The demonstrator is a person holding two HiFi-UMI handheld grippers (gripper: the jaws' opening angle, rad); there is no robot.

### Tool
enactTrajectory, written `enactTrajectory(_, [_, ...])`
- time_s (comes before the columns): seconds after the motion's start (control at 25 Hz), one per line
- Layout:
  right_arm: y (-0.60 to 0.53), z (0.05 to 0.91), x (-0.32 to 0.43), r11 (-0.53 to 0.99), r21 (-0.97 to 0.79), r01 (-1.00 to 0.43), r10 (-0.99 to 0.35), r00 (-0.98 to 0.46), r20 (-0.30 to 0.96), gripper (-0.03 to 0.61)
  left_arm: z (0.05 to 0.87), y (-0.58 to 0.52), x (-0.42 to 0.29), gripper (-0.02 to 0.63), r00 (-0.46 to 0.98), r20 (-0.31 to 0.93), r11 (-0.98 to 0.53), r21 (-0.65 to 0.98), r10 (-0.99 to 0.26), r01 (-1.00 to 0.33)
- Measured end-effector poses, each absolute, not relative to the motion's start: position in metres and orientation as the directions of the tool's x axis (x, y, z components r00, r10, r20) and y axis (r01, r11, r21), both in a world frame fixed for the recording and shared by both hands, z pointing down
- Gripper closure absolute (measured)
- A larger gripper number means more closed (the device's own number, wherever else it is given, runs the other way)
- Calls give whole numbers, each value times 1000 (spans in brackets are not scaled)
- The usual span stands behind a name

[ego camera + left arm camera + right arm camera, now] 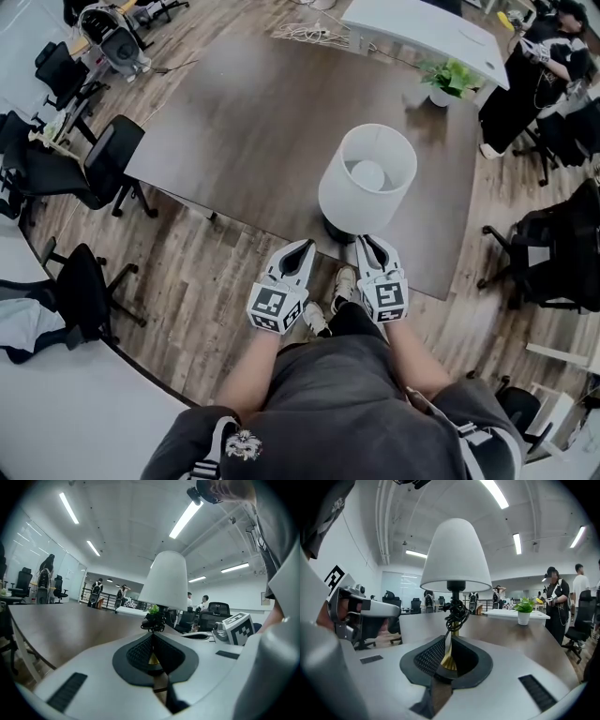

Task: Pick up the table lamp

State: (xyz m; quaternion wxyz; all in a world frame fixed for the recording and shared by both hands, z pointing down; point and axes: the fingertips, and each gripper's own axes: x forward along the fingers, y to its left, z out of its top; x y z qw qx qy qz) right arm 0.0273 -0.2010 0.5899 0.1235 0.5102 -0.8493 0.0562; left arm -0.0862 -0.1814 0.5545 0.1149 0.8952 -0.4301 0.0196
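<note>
Hovering near table lamp (367,183): left gripper (307,245), right gripper (362,240) both pressed together.

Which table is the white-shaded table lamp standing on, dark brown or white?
The white-shaded table lamp stands on the large dark brown table, near the edge closest to the person; the white table beyond holds none.

I saw the table lamp (367,183) white-shaded, its stem brass-gold; the table (253,122) was dark brown. The left gripper (306,246) and right gripper (363,242) were pale grey, black-padded, their cubes patterned black on white. The floor (206,281) showed grey-brown planks.
</note>
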Motion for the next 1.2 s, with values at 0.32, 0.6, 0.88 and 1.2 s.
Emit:
enactTrajectory(0.32, [-240,613,27,475,36,-879,-848,-447,284,451,577,-208,-86,606,630,158,-601,198,-760,-774])
enactTrajectory(0.6, [-255,627,27,505,29,-863,-828,-475,298,438,589,-221,-90,606,623,169,-591,207,-764,-780])
enactTrajectory(0.88, [-266,633,20,518,3,-856,-819,-495,290,426,597,-225,-89,606,622,176,-583,228,-763,-780])
enactTrajectory(1.2, [-283,634,4,555,12,-832,-800,-530,284,422,603,-227,-96,606,608,186,-566,233,-772,-791])
